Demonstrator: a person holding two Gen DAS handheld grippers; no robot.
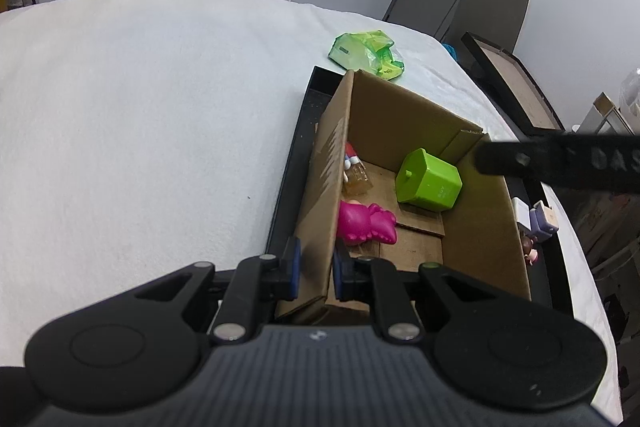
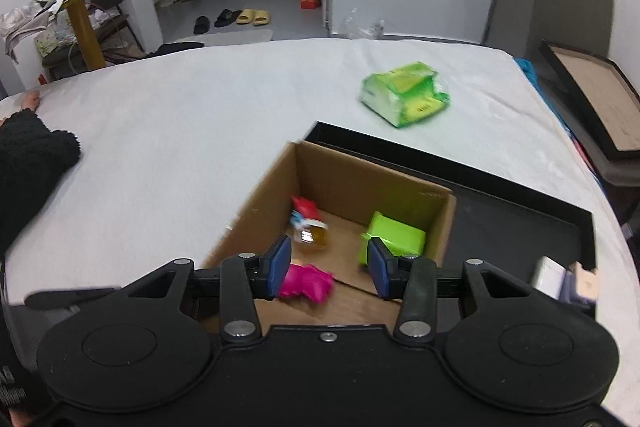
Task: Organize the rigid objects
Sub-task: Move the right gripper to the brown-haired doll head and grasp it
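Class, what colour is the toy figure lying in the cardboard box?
Bright pink toy figure; clearest in the left wrist view.

Right gripper (image 2: pixel 329 269) poised over an open cardboard box (image 2: pixel 400 187), its blue-padded fingers (image 2: pixel 280 265) apart with nothing between them.

The box sits in a black tray (image 2: pixel 520 199) on a white-covered counter (image 2: pixel 180 115). Inside lie a lime-green cube-shaped container (image 2: pixel 398 237), a pink toy (image 2: pixel 308 281), and a small amber bottle (image 2: pixel 314 235) beside something red (image 2: pixel 305 207). A crumpled green packet (image 2: pixel 404 101) lies beyond the tray. A few small pale items (image 2: pixel 566 281) rest in the tray's right corner. A black fuzzy sleeve (image 2: pixel 28 163) reaches in at left.
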